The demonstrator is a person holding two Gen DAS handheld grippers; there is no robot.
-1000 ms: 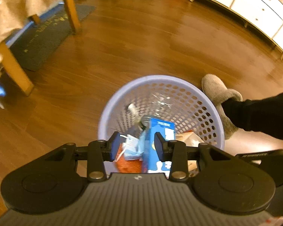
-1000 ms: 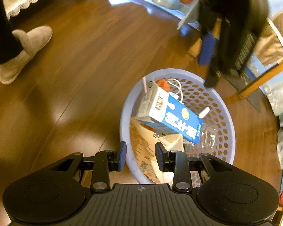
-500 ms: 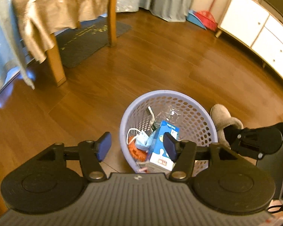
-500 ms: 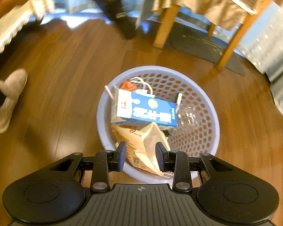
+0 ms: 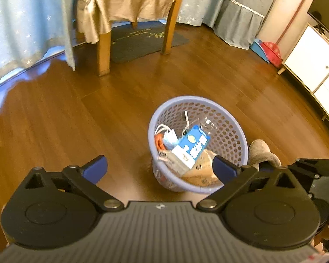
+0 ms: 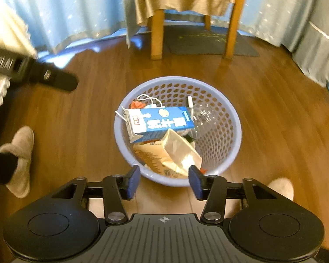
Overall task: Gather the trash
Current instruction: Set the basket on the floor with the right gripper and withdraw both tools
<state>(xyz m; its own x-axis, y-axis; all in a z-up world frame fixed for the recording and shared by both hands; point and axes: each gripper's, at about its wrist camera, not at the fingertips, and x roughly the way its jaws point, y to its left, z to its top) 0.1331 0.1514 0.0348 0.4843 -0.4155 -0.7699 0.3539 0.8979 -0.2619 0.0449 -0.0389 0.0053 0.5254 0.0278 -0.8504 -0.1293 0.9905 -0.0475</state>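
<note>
A lavender perforated basket (image 5: 228, 135) (image 6: 221, 144) stands on the wooden floor, holding trash: a blue and white milk carton (image 5: 192, 148) (image 6: 162, 121), a tan paper bag (image 6: 177, 151), a clear plastic bottle (image 6: 205, 116), a face mask (image 5: 168, 139) and something orange (image 5: 158, 142). My left gripper (image 5: 160, 167) hovers high above and short of the basket, wide open and empty. My right gripper (image 6: 164, 180) is open too, empty, over the basket's near rim. The left gripper's body (image 6: 33, 74) shows blurred at the left of the right wrist view.
A wooden chair (image 5: 103, 50) (image 6: 158, 32) draped in tan cloth stands beyond the basket on a dark mat (image 5: 142, 41). Blue curtains (image 5: 22, 22) hang behind it. A white cabinet (image 5: 313, 65) lines the right. The person's slippered feet (image 6: 19, 160) (image 5: 261, 153) flank the basket.
Both grippers have risen away from the basket, which now looks smaller. The left gripper's jaws have spread much wider, and the right gripper's jaws have opened wider too.
</note>
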